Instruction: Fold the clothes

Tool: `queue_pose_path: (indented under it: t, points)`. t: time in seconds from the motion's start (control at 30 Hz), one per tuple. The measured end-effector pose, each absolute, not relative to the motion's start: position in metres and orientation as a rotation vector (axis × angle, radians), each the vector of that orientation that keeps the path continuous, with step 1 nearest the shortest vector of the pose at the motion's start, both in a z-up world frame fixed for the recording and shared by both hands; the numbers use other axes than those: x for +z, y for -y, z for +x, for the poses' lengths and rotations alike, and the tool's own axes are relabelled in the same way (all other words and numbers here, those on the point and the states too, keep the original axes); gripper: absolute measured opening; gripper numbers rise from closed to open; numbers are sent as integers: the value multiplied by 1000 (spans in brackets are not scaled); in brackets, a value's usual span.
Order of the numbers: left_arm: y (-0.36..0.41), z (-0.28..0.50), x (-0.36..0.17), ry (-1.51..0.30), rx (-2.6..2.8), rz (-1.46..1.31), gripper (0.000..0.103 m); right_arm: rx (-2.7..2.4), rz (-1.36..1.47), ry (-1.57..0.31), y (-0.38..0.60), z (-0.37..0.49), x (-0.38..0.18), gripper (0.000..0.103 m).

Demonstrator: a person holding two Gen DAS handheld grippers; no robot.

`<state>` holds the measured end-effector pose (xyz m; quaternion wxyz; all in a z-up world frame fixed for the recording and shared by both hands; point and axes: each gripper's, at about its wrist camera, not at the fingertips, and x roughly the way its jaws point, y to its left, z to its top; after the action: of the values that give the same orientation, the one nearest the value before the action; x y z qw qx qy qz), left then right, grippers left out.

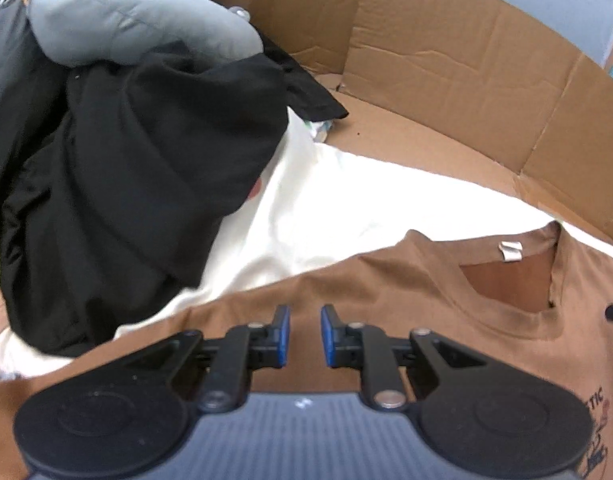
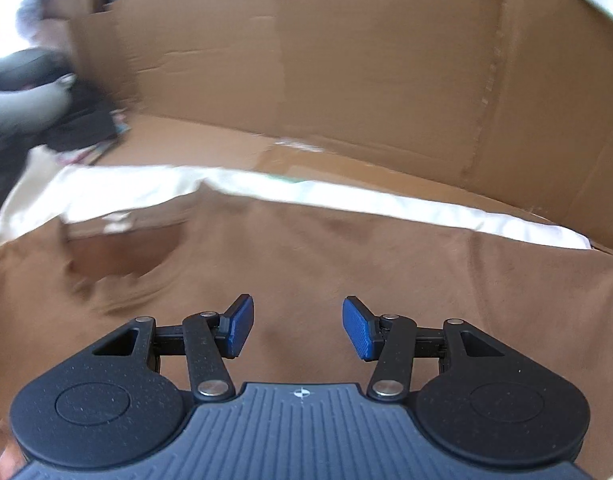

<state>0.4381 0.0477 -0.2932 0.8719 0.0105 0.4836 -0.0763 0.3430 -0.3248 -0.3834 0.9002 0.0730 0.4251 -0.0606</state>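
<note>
We judge task early: brown cotton T-shirt [image 1: 386, 288] lies spread flat, unfolded, on white sheet [image 1: 306, 216] over cardboard floor [image 1: 406, 140]. Left hand-held gripper [image 1: 305, 334] jaws narrowly apart, empty; right hand-held gripper [image 2: 298, 330] jaws wide, empty. Black clothes heap [image 1: 126, 180] at far left unfolded.

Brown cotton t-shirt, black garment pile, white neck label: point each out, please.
Brown cotton t-shirt [image 1: 386, 280]: left wrist view, on its shoulder fabric.
Black garment pile [image 1: 146, 160]: left wrist view, on its top fold.
White neck label [image 1: 511, 250]: left wrist view, on the tag's middle.
</note>
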Motion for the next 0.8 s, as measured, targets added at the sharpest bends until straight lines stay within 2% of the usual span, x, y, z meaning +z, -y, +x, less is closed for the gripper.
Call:
queue_pose_path:
  t: [0.27,0.53,0.8]
  points:
    - [-64,429,-310,-985,-160,73,19,-191,162,-872,356,383,-406,55]
    - [-77,423,-307,-967,-128,55,15,-236,193,-879,369,410,-407,54]
    - [-73,422,-311,-964,-115,52,14,-221,219,-896,382,407,-382,55]
